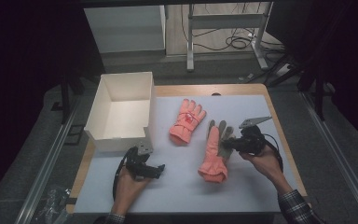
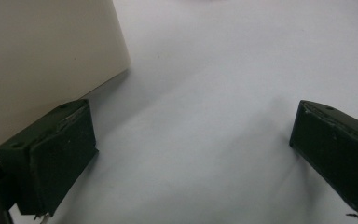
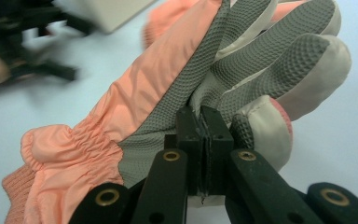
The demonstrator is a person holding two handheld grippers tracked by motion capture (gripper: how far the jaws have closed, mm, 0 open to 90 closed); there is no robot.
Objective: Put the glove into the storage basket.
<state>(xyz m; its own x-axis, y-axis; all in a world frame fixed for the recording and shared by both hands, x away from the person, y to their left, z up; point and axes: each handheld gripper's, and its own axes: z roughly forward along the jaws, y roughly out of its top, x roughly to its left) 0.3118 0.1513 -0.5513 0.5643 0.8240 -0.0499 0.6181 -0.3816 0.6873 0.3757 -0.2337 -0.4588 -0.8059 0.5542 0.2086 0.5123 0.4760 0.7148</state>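
1. Right gripper [image 1: 233, 143] at centre right of the high view, jaws clamped on the grey palm fabric of the near glove [image 1: 215, 151]; in the right gripper view pads pressed flat together on a pinch of the textured palm [image 3: 200, 93], just below the glove's fingers.
2. Near glove lying centre-low in the high view on the white table cover [image 1: 242, 186], cuff toward bottom of frame, fingers toward top; orange back, grey grip palm partly turned up.
3. Second glove [image 1: 186, 121] just above and left of it, apart, back side up, not touched.
4. Left gripper [image 1: 156, 170] at lower left of the high view, jaws spread wide, holding nothing; in the left gripper view both pads [image 2: 60, 158] low over bare cover, side wall of the white box [image 2: 42, 56] at upper left.
5. White box [image 1: 121, 109] open at upper left of the high view, looks empty.
6. Step in hand, judged: grasp made, lift about to start; likely carry up-left into the box.
7. Next move calls for keeping the pinch firm, lifting so the cuff clears the cover, and passing over the box's near wall.
8. Small pale mark on the strap of the second glove, too small to read; no other writing legible.
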